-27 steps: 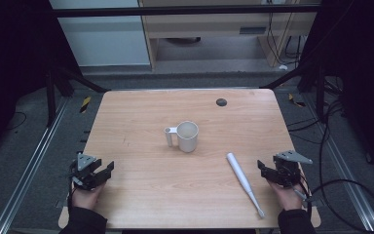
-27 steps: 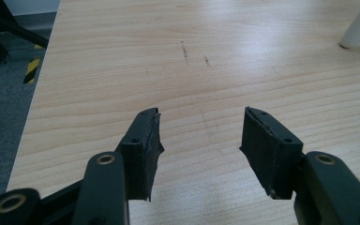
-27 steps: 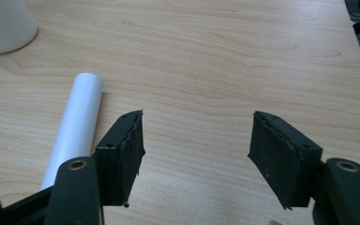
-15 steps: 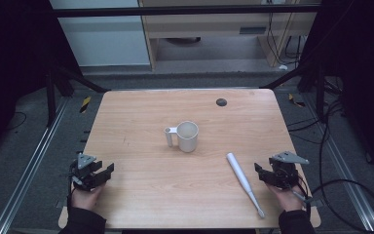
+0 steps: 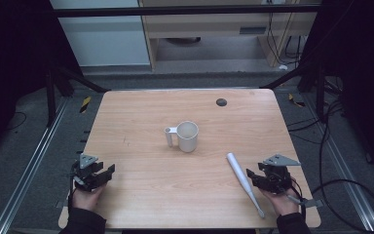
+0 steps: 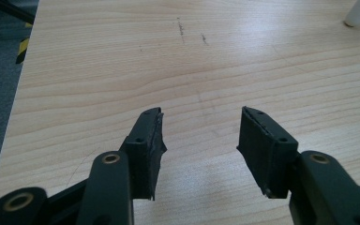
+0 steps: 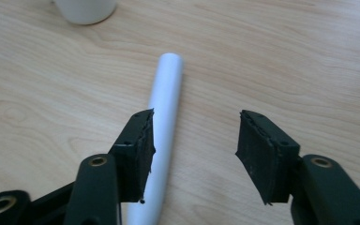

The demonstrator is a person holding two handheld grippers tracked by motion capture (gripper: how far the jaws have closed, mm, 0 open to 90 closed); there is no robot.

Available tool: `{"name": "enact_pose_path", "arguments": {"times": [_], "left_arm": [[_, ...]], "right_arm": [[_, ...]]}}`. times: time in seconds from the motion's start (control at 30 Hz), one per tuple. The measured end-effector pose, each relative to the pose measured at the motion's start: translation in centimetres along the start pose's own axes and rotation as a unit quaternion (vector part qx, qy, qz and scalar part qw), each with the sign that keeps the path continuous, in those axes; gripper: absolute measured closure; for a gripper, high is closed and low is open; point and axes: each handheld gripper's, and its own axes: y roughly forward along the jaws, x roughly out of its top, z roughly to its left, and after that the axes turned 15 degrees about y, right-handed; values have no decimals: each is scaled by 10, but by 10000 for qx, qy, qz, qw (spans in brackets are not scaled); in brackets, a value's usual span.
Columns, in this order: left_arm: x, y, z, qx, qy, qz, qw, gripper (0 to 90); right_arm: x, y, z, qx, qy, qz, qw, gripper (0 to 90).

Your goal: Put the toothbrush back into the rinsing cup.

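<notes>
1. The left gripper [image 5: 93, 174] is held spread at the lower left of the table [image 5: 141, 122], near its edge.
2. The right gripper [image 5: 269, 178] is held spread beside the white stick [image 5: 244, 182], lower right.
3. The mug [image 5: 187, 136] is seen centrally, bare wood around it.

An overhead camera looks forward and down on the whole table [image 5: 141, 122]. Two gripper cameras sit low, close to its wood, facing forward.

white mug [image 5: 187, 136] & white bat [image 5: 243, 182] on light wood-grain table [image 5: 141, 117]. black grippers; yellow-black tape [image 5: 85, 104] upper left.
</notes>
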Motion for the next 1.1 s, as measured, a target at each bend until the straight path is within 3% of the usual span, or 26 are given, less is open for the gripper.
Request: {"name": "enact_pose_path", "arguments": {"times": [0.23,0.4,0.77,1.1], "left_arm": [[0,-1,0,-18,11,13,10000,504],[1,-2,-1,-6,87,18,10000,571],[1,-3,-1,10,108,8,9999,656],[1,-3,-1,32,140,30,9999,645]], "right_arm": [[-6,-6,7,279,-77,123,9995,580],[-13,-6,13,489,-128,361,9981,689],[-26,-7,16,564,-145,661,9961,790],[-34,-6,17,610,-191,1008,9928,893]]}}
